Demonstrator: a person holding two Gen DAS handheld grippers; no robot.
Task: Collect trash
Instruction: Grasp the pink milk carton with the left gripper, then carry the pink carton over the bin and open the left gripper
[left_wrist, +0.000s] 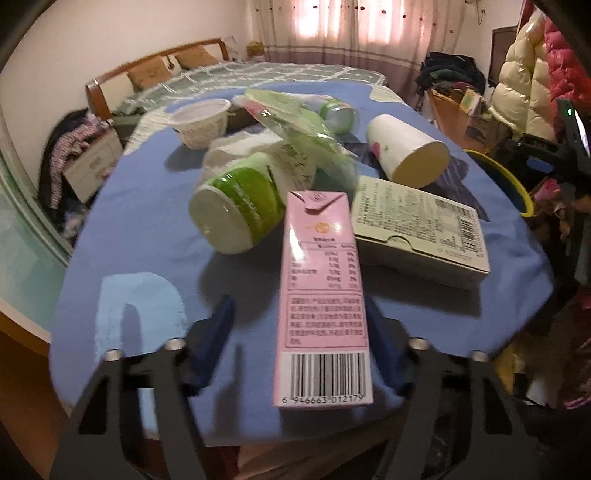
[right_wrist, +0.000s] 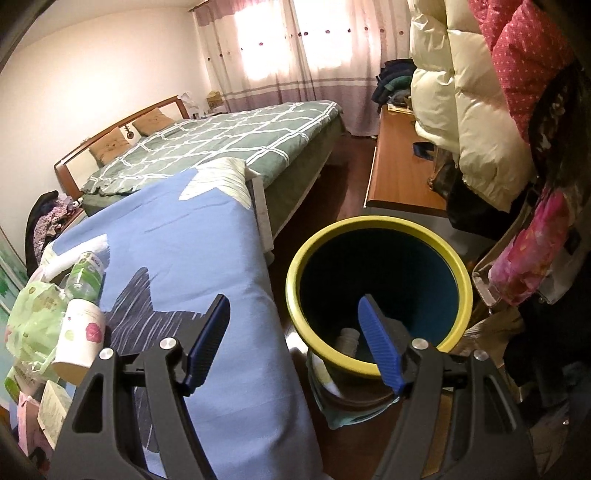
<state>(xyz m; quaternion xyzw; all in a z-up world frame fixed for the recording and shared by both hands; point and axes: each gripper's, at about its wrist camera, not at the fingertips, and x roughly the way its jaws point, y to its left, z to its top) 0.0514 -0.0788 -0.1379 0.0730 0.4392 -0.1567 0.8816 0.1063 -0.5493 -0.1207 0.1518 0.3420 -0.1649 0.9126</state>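
Note:
In the left wrist view my left gripper (left_wrist: 299, 314) is open around a pink drink carton (left_wrist: 321, 291) lying on the blue cloth (left_wrist: 147, 236); the right pad touches it, the left pad stands apart. Beyond lie a green-banded bottle (left_wrist: 236, 210), a flat pale box (left_wrist: 421, 229), a paper cup (left_wrist: 406, 153), a white tub (left_wrist: 201, 123) and a green plastic wrapper (left_wrist: 295, 122). In the right wrist view my right gripper (right_wrist: 295, 314) is open and empty over the gap between the table and a yellow-rimmed bin (right_wrist: 380, 295), which holds a white bottle (right_wrist: 349, 338).
A bed with a green checked cover (right_wrist: 221, 147) stands behind the table. A wooden bench (right_wrist: 402, 158) and hanging padded coats (right_wrist: 480, 92) crowd the right side. Clothes pile by a nightstand (left_wrist: 88, 166) at the left. The bin's rim also shows at the table's right edge (left_wrist: 506, 177).

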